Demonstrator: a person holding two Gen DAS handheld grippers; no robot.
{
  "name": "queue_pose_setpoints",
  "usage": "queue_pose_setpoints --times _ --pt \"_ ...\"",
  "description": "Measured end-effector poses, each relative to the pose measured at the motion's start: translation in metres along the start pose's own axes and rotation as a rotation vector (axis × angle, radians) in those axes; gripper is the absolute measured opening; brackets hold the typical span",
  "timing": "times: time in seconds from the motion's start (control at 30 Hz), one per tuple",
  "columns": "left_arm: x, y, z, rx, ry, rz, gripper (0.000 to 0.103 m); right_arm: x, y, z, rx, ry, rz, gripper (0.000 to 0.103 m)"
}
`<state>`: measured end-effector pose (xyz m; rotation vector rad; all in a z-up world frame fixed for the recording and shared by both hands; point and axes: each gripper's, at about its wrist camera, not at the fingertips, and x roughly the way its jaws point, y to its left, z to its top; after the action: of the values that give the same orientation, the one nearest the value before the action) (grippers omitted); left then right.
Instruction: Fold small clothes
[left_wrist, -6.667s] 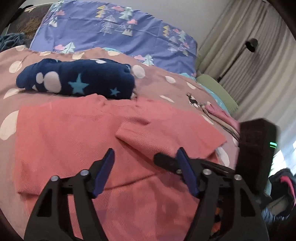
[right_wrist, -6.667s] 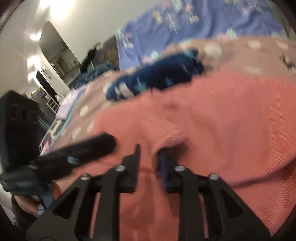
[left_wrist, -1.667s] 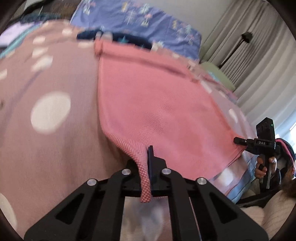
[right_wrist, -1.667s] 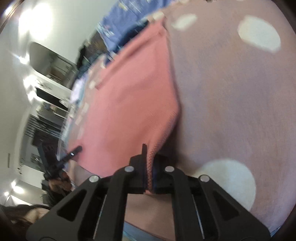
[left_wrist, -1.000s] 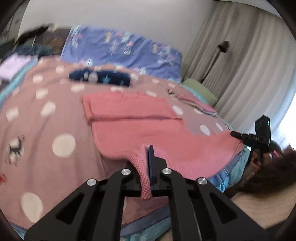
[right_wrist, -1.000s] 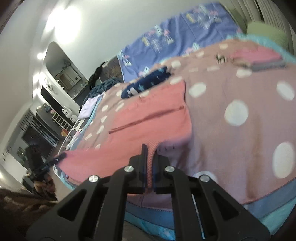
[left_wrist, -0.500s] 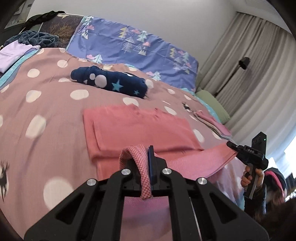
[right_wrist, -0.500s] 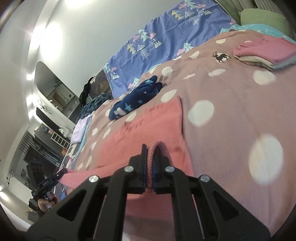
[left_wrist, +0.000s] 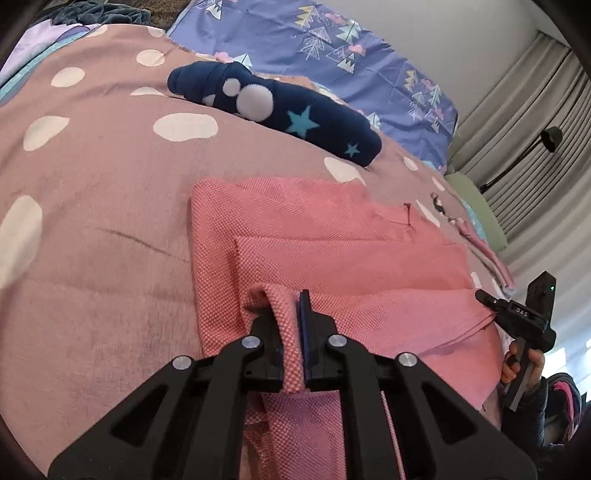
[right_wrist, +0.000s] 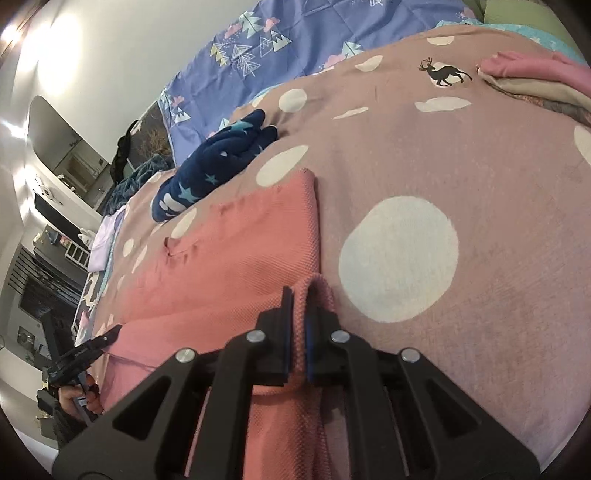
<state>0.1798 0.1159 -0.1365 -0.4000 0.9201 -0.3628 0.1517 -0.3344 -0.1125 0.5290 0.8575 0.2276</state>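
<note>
Now each gripper, left (left_wrist: 293, 325) and right (right_wrist: 299, 321), pinches a pink garment (left_wrist: 332, 236) corner.

Garment (left_wrist: 332, 236) lies on bedspread (left_wrist: 92, 221); rolled blanket (left_wrist: 280, 110) behind it.

Bare blanket (left_wrist: 92, 236) lay open left of the pink top (left_wrist: 332, 236) and, in the right wrist view, right of it too. Beyond the top, the navy bundle (left_wrist: 280, 110) blocked the far side, just apart from its edge. A folded stack (right_wrist: 535, 77) sat well off to the right, near the pillow (left_wrist: 476, 206).
</note>
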Motion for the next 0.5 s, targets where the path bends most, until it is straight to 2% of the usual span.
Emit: queue_pose_setpoints --times 0.1,0.13,0.17,0.23,0.27,0.3,0.33,0.5 --pt "-0.01 -0.004 -0.004 0.016 -0.009 0.01 0.02 -0.012 0.005 -0.003 -0.033 0.0 -0.01 0.013" --pt "-0.016 -0.007 -0.007 0.027 -0.015 0.008 0.023 -0.018 0.006 -0.005 -0.04 -0.003 -0.006 0.018" --pt "-0.022 -0.009 -0.01 0.038 -0.016 -0.001 0.023 -0.025 0.008 -0.008 -0.048 -0.008 -0.004 0.022" --pt "-0.028 -0.012 -0.018 0.057 -0.001 -0.014 0.023 -0.034 0.011 -0.014 -0.072 -0.012 -0.009 0.022" --pt "-0.028 -0.013 -0.02 0.06 0.008 -0.011 0.021 -0.036 0.011 -0.015 -0.081 -0.011 -0.015 0.017" --pt "-0.028 -0.013 -0.024 0.063 0.02 -0.001 0.01 -0.038 0.012 -0.016 -0.087 -0.01 -0.019 0.011" --pt "-0.028 -0.012 -0.025 0.059 0.027 -0.004 0.004 -0.038 0.013 -0.016 -0.089 -0.007 -0.019 0.006" --pt "-0.04 -0.016 -0.012 0.015 -0.048 -0.064 0.003 -0.05 0.024 0.004 -0.057 -0.074 0.075 0.005"
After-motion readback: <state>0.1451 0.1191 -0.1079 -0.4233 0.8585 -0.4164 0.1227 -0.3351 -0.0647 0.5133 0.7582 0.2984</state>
